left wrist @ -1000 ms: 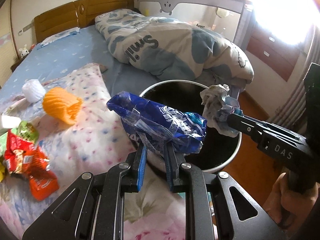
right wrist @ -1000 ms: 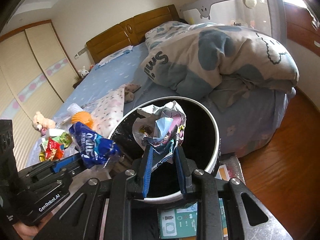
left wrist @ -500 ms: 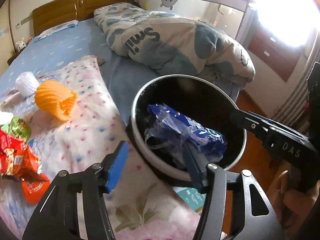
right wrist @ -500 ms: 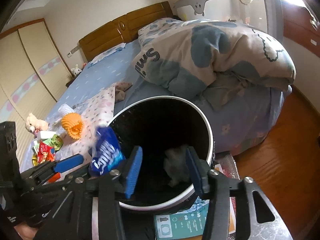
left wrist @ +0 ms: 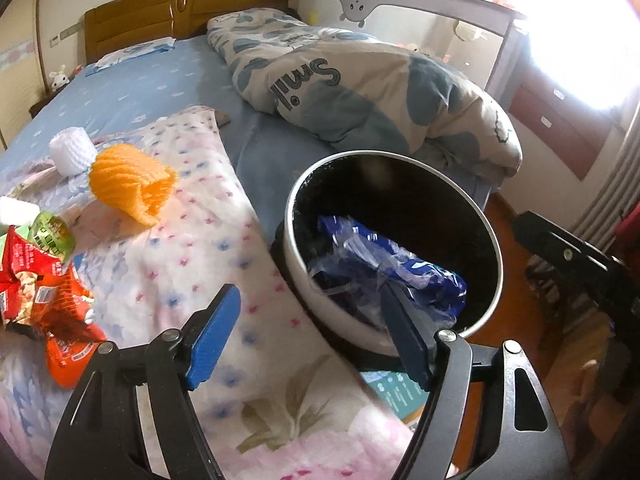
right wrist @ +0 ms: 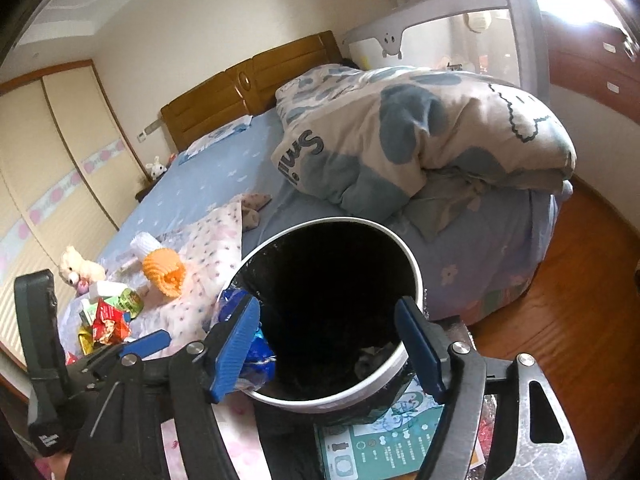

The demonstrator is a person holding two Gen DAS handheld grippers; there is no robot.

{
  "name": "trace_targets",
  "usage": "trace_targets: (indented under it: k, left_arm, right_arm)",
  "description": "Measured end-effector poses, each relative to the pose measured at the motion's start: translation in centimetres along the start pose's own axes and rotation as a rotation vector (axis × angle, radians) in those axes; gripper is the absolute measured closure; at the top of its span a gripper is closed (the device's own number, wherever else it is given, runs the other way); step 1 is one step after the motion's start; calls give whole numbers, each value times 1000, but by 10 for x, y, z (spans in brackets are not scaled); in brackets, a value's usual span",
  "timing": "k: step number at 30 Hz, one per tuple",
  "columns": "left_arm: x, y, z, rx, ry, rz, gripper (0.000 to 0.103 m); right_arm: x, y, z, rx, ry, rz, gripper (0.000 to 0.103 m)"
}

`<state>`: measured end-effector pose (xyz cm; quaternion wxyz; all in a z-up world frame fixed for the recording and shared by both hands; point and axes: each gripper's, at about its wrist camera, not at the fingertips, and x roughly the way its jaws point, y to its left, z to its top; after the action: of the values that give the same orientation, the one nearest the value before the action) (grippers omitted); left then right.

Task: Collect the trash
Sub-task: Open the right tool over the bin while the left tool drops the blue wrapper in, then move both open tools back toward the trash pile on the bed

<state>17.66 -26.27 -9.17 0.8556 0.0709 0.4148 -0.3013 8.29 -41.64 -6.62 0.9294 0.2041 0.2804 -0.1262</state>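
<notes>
- Tongs on the left are spread wide and hold nothing; they hang at the bed's edge, with the right pad over the near rim of the bin.
- Tongs on the right are spread wide too and empty, directly above the bin mouth.
- Inside the bin lies a blue wrapper, leaning on the near wall; a crumpled paper sits low at the bottom.
- More trash waits on the flowered blanket of the bed: an orange foam net, a white foam net just behind it, and a heap of red snack bags with a green cup.
- All of this lies to the left of the bin, well apart from the right tongs, so I judge the left tongs are nearer.
- The orange net's long axis runs across the left view, its opening turned to the bin.
- The red heap is closest to the left tongs, at their left side.
</notes>
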Motion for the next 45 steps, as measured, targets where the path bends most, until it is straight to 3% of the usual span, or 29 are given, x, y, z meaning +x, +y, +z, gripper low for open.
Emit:
trace_targets:
  k: [4,8,16,27,36,45]
  left_arm:
    - [12,-10,7,18,21,-10,29]
    - [14,-7,-6,22,56,-10,29]
    - [-31,22,-34,-23,-11,14,28]
    - [-94,109,-83,-167,-92,212,28]
    - [-119,171,-120,-272,-89,314,28]
    - [-141,227,-151,-331,-79,410,26]
  right_arm:
    - [1,-6,-2,20,0,-11,31]
    - [-2,-13,-4,40,-4,-15,31]
    - [-5,-5,-8,48,-3,26,31]
    - [13,69,-41,-37,78,166,26]
    - [33,147,-74,-161,156,273,26]
    - [52,200,-94,-248,190,310,25]
